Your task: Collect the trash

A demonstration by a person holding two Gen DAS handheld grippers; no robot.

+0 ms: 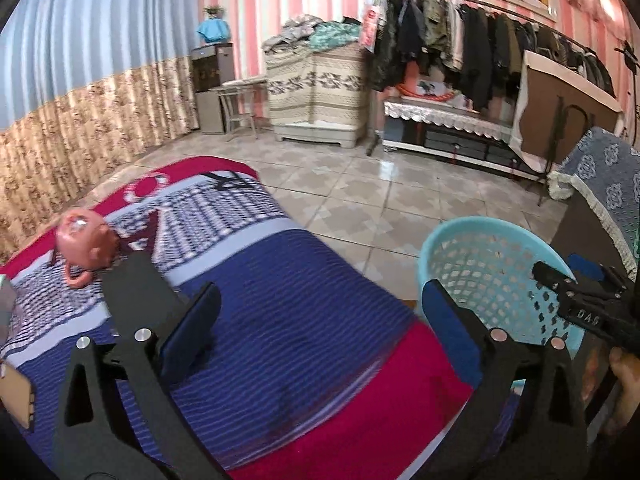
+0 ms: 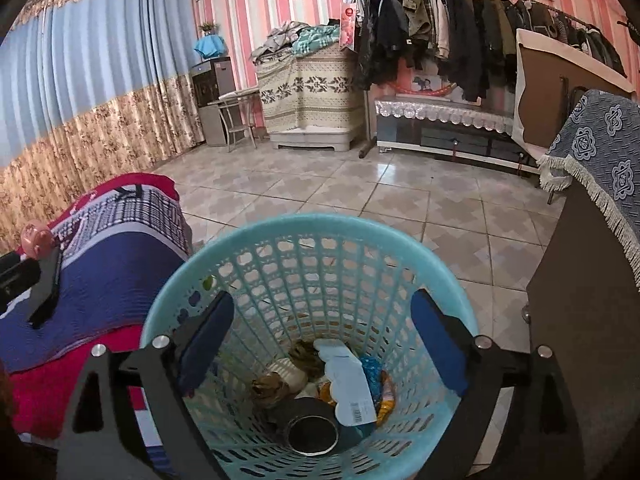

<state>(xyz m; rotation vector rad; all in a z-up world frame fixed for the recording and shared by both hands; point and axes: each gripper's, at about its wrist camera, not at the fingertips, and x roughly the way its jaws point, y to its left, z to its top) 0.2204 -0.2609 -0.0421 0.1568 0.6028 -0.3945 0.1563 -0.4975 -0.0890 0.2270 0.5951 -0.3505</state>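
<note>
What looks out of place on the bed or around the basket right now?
Only the pink toy lying tipped on the bedspread. The trash sits inside the blue basket, nothing spilled beside it that I can see.

The left wrist view looks down and forward, close over the bed's striped blue and red blanket (image 1: 288,300). The right wrist view looks down, close, into the turquoise perforated plastic basket (image 2: 312,232) (both views share it, and the far clothes rack (image 1: 480,40)).
</note>
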